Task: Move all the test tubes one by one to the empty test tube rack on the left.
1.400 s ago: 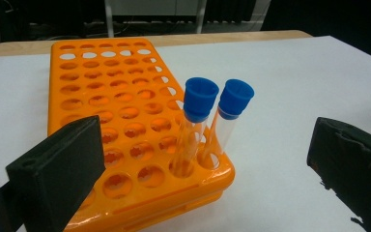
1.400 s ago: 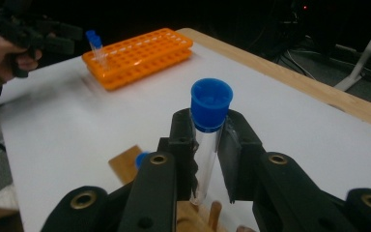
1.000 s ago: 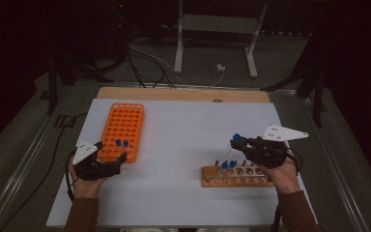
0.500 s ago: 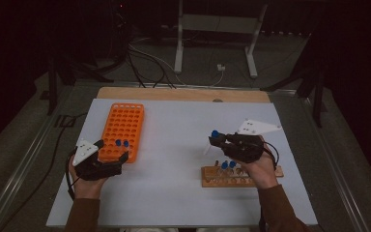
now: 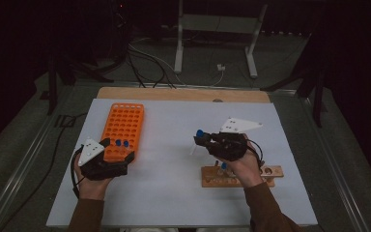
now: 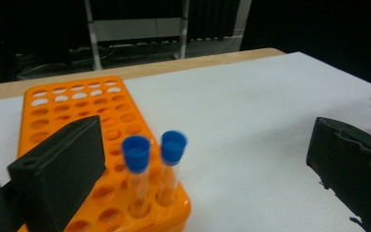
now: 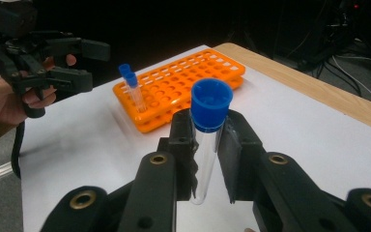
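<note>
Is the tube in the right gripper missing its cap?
No, the tube clamped in the right gripper wears a blue cap.

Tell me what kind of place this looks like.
Probably a lab-style recording bench: an orange tube rack and a wooden tube rack sit on a white table, with cables trailing across the dark floor.

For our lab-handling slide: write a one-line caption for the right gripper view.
Right tool clamps a clear blue-capped test tube, facing an orange plastic rack that holds two more.
</note>
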Available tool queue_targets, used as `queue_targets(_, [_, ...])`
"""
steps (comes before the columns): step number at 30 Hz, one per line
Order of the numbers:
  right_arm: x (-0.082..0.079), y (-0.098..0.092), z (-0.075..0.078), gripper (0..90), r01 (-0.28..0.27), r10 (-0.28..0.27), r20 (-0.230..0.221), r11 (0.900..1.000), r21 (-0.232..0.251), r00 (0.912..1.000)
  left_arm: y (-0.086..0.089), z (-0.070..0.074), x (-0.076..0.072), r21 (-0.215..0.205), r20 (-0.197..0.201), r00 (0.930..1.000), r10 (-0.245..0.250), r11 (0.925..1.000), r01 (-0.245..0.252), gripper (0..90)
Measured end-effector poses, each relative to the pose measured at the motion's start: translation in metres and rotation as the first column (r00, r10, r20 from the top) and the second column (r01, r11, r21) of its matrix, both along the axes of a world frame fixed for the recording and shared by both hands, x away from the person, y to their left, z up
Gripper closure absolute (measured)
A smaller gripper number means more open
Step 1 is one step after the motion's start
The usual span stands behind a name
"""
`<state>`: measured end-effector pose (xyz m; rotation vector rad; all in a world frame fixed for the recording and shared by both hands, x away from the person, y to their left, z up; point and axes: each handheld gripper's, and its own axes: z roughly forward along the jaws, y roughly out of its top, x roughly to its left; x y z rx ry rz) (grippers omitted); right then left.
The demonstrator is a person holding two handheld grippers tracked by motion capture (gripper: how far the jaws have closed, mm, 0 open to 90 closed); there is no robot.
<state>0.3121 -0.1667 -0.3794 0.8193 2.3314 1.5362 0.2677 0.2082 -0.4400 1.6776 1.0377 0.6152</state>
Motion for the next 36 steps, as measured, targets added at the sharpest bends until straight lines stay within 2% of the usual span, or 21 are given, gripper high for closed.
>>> queue_targets(5, [0.001,0.011,0.0,76.9,-0.012,0.012,-0.003,1.0,0.004,0.9999,-0.01,0.006,-0.001,-0.014,0.015,0.9993,-0.035,0.9993,0.036,3.8])
queue_targets(9, [0.002,0.021,-0.001,76.8,-0.026,0.026,-0.009,1.0,0.002,0.9996,-0.02,0.008,-0.001,-0.029,0.009,0.9968,-0.079,0.9964,0.079,5.3])
queue_targets(17, [0.001,0.04,-0.005,76.8,-0.059,0.059,-0.02,0.998,-0.01,0.998,-0.043,0.004,-0.002,-0.022,-0.005,0.9914,-0.131,0.9912,0.13,7.1])
queue_targets(21, [-0.001,0.05,-0.007,76.8,-0.077,0.076,-0.024,0.997,-0.016,0.9968,-0.054,0.002,-0.003,-0.003,-0.006,0.9866,-0.163,0.9866,0.163,9.4])
queue_targets(25, [-0.003,0.06,-0.009,76.8,-0.099,0.098,-0.028,0.995,-0.021,0.9948,-0.066,0.002,-0.005,0.01,0.0,0.9789,-0.204,0.9789,0.204,17.2])
queue_targets(31, [-0.006,0.073,-0.012,76.8,-0.127,0.126,-0.033,0.991,-0.034,0.9914,-0.076,0.0,-0.007,0.013,0.006,0.9623,-0.272,0.9623,0.272,37.8])
queue_targets(36, [-0.008,0.08,-0.014,76.8,-0.147,0.146,-0.034,0.988,-0.04,0.9887,-0.078,0.0,-0.008,0.029,0.008,0.954,-0.3,0.9537,0.299,53.4])
